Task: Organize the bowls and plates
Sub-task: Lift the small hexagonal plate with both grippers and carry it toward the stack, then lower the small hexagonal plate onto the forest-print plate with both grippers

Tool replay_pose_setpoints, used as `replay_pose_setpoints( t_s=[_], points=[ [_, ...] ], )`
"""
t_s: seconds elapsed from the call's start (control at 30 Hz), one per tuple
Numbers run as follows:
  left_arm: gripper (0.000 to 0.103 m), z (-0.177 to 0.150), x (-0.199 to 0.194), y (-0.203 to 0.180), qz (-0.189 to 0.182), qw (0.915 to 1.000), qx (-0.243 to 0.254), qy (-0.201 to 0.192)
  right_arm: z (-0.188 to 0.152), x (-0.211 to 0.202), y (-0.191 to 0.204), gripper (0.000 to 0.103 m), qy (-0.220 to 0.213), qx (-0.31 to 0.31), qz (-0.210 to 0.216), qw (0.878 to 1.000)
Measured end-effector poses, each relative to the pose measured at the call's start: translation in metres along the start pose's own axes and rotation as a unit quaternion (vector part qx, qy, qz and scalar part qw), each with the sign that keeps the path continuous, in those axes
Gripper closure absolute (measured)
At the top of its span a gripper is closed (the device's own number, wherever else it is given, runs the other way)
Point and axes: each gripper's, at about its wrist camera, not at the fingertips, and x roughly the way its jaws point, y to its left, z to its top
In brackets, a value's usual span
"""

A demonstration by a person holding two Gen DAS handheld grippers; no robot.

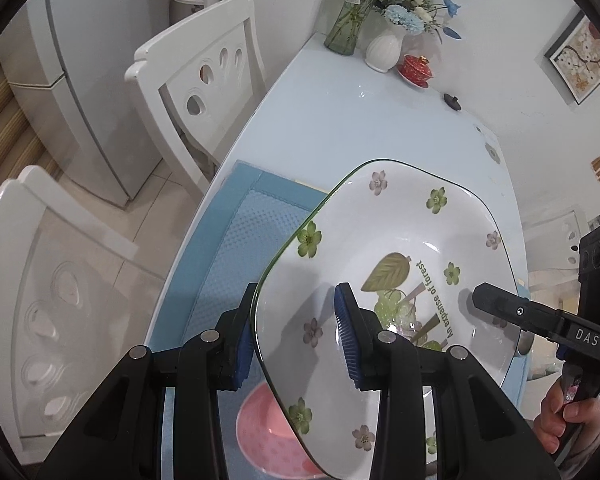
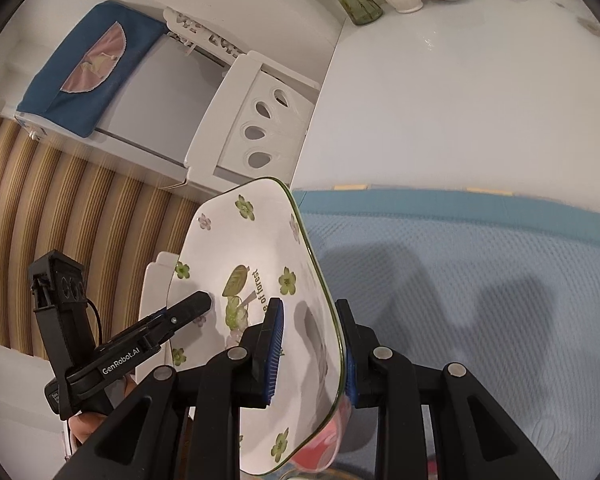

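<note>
Blue ribbed pads on your left gripper (image 1: 296, 344) and right gripper (image 2: 310, 354) pinch opposite rims of the flowered plate (image 1: 396, 264), held tilted above the pink bowl (image 1: 260, 432) and blue mat (image 2: 460, 280); uneven lifting could slip that glazed rim free.

Pink bowl (image 1: 270, 436) mostly hidden under plate (image 1: 384, 264), cut off at 6 o'clock; plate's near edge cropped too.
</note>
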Motion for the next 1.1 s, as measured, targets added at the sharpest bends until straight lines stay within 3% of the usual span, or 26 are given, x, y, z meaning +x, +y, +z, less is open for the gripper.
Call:
replay_pose_setpoints(
  t_s=[0.57, 1.1],
  points=[
    [0.07, -0.053, -0.045, -0.003, -0.032, 0.9993, 0.018, 0.008, -0.076, -0.039, 0.019, 0.077, -0.006, 0.028, -0.002, 1.0],
    [0.07, -0.127, -0.057, -0.014, -0.061, 0.9943, 0.078, 0.037, -0.176, -0.063, -0.011, 0.077, -0.005, 0.088, -0.004, 0.996]
  ],
)
